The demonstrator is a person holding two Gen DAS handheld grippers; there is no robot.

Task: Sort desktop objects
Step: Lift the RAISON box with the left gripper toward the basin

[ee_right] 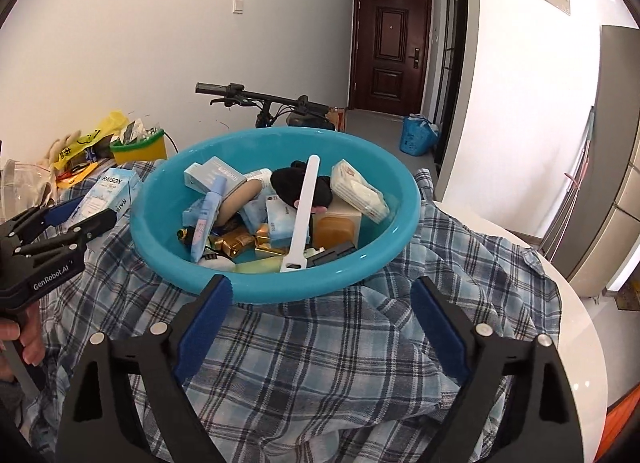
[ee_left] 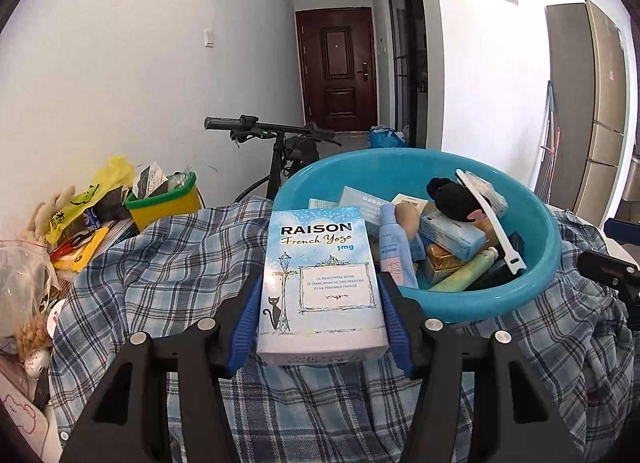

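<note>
While the left gripper is clamping its blue pads on both long sides of a pale blue RAISON box, the box is hanging above the plaid cloth, just short of the near rim of the turquoise basin. Seen from the right wrist, that same box is sitting left of the basin, and a hand is gripping the tool's handle at the frame's left edge. The right gripper is holding its fingers well apart with nothing between them, over the cloth just in front of the basin. Inside the basin, a white strap is lying across a black plush toy, with small blue boxes, tubes, gold-wrapped pieces and a tissue pack piling around them. Beyond the cloth's far left, a yellow bin with a green rim is standing among bags. Farther back, a bicycle handlebar is crossing the hallway before a dark brown door.
</note>
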